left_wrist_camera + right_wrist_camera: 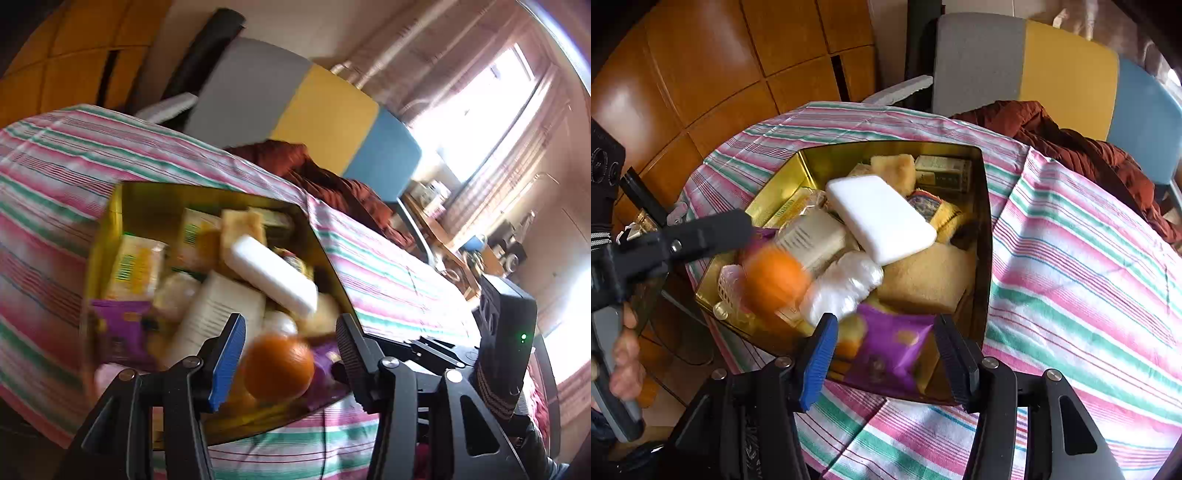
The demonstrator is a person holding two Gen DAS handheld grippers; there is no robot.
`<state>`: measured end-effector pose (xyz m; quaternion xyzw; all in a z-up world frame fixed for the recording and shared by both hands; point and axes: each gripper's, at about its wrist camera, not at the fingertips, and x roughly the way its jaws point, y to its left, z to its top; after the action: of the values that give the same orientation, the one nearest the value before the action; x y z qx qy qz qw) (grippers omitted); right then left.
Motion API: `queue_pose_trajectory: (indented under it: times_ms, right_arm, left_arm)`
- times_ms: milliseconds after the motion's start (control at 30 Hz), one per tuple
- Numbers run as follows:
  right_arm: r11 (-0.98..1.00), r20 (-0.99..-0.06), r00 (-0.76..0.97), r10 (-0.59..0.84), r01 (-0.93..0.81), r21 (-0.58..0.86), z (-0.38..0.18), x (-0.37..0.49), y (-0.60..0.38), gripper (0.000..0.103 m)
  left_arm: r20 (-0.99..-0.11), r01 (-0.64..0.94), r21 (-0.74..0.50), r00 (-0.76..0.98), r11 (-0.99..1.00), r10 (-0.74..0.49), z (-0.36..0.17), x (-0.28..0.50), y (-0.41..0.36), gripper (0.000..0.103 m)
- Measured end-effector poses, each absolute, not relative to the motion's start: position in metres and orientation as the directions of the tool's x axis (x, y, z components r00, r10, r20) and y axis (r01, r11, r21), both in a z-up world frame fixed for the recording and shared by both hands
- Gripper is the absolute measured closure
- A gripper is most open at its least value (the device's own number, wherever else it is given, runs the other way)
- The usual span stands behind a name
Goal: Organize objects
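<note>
Left tongs (290,354) are spread apart with the orange (279,365) in the gap between the fingers, touching neither as far as I can tell; it is blurred, so likely mid-drop or just let go. In the right wrist view the same orange (775,278) sits blurred over the near-left corner of the gold tin (984,206), under the left tool's finger.

Right tongs (886,350) are also apart and empty, hovering at the tin's near rim over the purple packet (892,350).

Step in hand, my read: dropping the orange into the tin. To do it well, release low over the tin so it does not bounce out, aim for the gap by the purple packet, and keep the right tongs clear of the fall line. The tin looks near full and heaped, so a round fruit could roll off the pile.

Further in: white wrapped bundle (846,284), tan sponge-like block (927,280), white flat block (882,218) lying on top, yellow-green packets (138,267), small box at the far wall (943,171).

The tin sits on a striped cloth over the worktop (1071,258). Past it, a rust-red garment (1071,147).

Writing: print on the packets and the pale carton (812,236) is too blurred to read; no brand legible.
</note>
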<state>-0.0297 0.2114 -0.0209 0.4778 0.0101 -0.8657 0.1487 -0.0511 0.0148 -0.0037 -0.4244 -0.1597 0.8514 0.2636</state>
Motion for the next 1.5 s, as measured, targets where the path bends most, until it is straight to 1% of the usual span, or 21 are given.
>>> queue_pose_trajectory:
  times_ms: [167,267,300,433,500,567,633,700,733,800,933,1033,1133,1167,1233,1367,1500]
  right_arm:
    - [-0.965,-0.834,-0.507,-0.217,0.242,0.105,-0.024,-0.024,0.216,0.046]
    - [-0.969,-0.830,-0.522,-0.196,0.233,0.082,-0.022,-0.020,0.219,0.041]
    - [-0.971,-0.829,-0.527,-0.187,0.229,0.073,-0.022,-0.018,0.219,0.038]
    - [-0.975,-0.824,-0.540,-0.171,0.214,0.062,-0.021,-0.017,0.220,0.032]
    - [-0.976,-0.821,-0.546,-0.166,0.207,0.060,-0.020,-0.015,0.218,0.031]
    - [-0.977,-0.817,-0.552,-0.167,0.203,0.063,-0.019,-0.014,0.217,0.028]
    - [-0.979,-0.809,-0.566,-0.159,0.196,0.055,-0.017,-0.012,0.214,0.022]
    - [-0.980,-0.800,-0.579,-0.155,0.191,0.051,-0.014,-0.009,0.211,0.018]
    - [-0.981,-0.796,-0.585,-0.153,0.188,0.050,-0.013,-0.008,0.210,0.014]
    - [-0.984,-0.789,-0.599,-0.138,0.176,0.039,-0.011,-0.005,0.209,0.010]
    - [-0.989,-0.776,-0.621,-0.115,0.142,0.033,-0.007,0.000,0.210,0.006]
    - [-0.993,-0.767,-0.634,-0.099,0.113,0.035,-0.004,0.004,0.214,0.006]
    - [-0.996,-0.755,-0.652,-0.078,0.082,0.033,-0.001,0.009,0.218,0.006]
    - [-0.997,-0.751,-0.657,-0.074,0.075,0.033,0.000,0.010,0.220,0.006]
    - [-0.997,-0.747,-0.662,-0.072,0.066,0.037,0.001,0.013,0.222,0.005]
    - [-0.998,-0.745,-0.664,-0.064,0.058,0.035,0.001,0.017,0.224,0.005]
    - [-0.998,-0.743,-0.667,-0.055,0.045,0.033,0.001,0.020,0.226,0.005]
  left_arm:
    - [-0.663,-0.310,-0.479,-0.485,-0.821,0.570,-0.012,-0.051,0.024,0.051]
    - [-0.677,-0.290,-0.437,-0.517,-0.851,0.524,-0.011,-0.049,0.019,0.051]
    - [-0.683,-0.283,-0.416,-0.530,-0.864,0.503,-0.010,-0.048,0.018,0.051]
    - [-0.703,-0.256,-0.263,-0.609,-0.930,0.367,-0.003,-0.038,0.020,0.051]
    - [-0.704,-0.240,-0.202,-0.639,-0.950,0.311,0.000,-0.034,0.022,0.048]
    - [-0.699,-0.213,-0.146,-0.669,-0.966,0.253,0.005,-0.029,0.024,0.041]
    - [-0.693,-0.190,-0.117,-0.688,-0.975,0.217,0.008,-0.025,0.024,0.040]
    - [-0.689,-0.170,-0.089,-0.701,-0.981,0.184,0.012,-0.022,0.025,0.039]
    - [-0.687,-0.163,-0.076,-0.707,-0.984,0.170,0.013,-0.021,0.026,0.039]
    - [-0.682,-0.145,-0.056,-0.717,-0.988,0.144,0.014,-0.018,0.027,0.038]
    - [-0.671,-0.112,-0.003,-0.736,-0.994,0.085,0.018,-0.011,0.031,0.037]
    - [-0.663,-0.087,0.023,-0.747,-0.996,0.050,0.021,-0.005,0.033,0.037]
    - [-0.653,-0.007,0.092,-0.755,-0.996,-0.054,0.024,-0.002,0.039,0.031]
    - [-0.653,0.006,0.117,-0.753,-0.993,-0.082,0.024,-0.001,0.041,0.031]
    - [-0.654,0.001,0.117,-0.753,-0.993,-0.078,0.024,0.001,0.042,0.031]
    - [-0.681,-0.029,0.048,-0.732,-0.998,-0.011,0.021,0.004,0.039,0.031]
    - [-0.677,-0.040,0.041,-0.736,-0.998,0.002,0.021,0.007,0.043,0.031]
